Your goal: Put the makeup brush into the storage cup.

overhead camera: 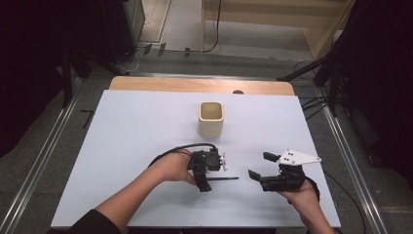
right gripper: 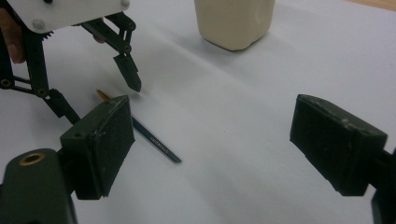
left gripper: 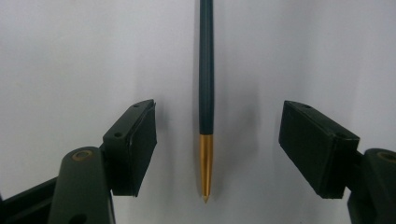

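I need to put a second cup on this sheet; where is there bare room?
The white sheet is bare along its whole left side, left of the cream square cup, and on the right behind the right claw. It is crowded near the front middle, where the open left claw straddles the dark pen with a gold tip.

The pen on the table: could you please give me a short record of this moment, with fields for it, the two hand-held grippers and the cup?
pen: dark barrel with a gold tip, lying flat on the white table, not gripped
left hand-held gripper: open, jaws on either side of the pen's tip end, not touching it
right hand-held gripper: open, holding nothing, to the right of the pen
cup: cream, upright, open top, farther back on the table
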